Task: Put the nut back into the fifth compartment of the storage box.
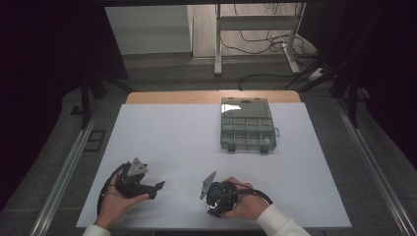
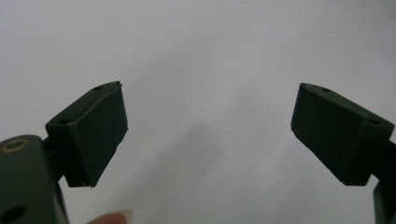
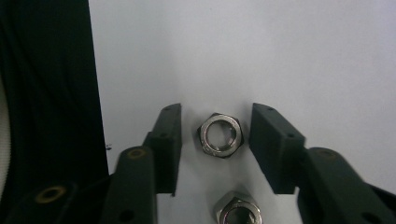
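A steel hex nut [image 3: 220,135] lies flat on the white table sheet [image 1: 172,142], between the two black jaws of my right gripper [image 3: 216,108]. A narrow gap shows on each side of the nut, so the pads do not press on it. A second hex nut [image 3: 238,210] lies just behind it, closer to the gripper's body. A hand holds my right gripper [image 1: 216,205] at the table's front edge, tipped downward. My left gripper [image 2: 208,135] stands wide open over bare white sheet. It rests in the other hand at the front left [image 1: 156,189].
A clear plastic compartment box [image 1: 246,125] with its lid open sits at the back right of the sheet. The table's front edge, with dark floor beyond it [image 3: 46,93], runs just beside the right gripper's left jaw. A metal stand and cables [image 1: 255,34] lie beyond the table.
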### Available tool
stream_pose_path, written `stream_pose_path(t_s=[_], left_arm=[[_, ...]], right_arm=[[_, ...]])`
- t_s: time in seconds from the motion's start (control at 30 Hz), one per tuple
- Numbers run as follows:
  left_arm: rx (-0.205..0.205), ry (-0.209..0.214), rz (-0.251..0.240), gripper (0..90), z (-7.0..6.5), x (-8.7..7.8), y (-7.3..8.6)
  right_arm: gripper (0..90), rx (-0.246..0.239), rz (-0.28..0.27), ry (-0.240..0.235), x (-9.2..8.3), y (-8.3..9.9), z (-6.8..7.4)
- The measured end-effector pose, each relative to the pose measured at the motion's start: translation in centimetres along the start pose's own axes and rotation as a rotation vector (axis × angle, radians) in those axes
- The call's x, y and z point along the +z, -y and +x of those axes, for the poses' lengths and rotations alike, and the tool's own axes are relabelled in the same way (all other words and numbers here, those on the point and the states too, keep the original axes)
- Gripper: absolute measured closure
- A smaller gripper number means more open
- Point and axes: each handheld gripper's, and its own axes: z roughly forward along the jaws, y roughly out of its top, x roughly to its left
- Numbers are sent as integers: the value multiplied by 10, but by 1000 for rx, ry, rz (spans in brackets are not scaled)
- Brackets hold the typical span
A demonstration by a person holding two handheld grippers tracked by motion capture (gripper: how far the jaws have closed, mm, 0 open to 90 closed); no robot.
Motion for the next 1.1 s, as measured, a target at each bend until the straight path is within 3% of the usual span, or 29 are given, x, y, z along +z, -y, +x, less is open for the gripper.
stream_pose_path(t_s=[0.1,0.27,0.43,0.73,1.1], left_arm=[[2,2,1,106,0,0,0],[5,4,4,107,0,1,0],[5,3,2,107,0,0,0],[8,6,2,107,-1,1,-1],[14,7,5,107,-1,1,-1]], right_arm=[[682,9,-1,-11,-1,1,-3],[704,7,-1,-11,-1,1,-4],[706,28,-7,24,-3,1,-6],[707,59,-52,11,-14,2,-10],[708,99,-73,34,-24,2,-17]])
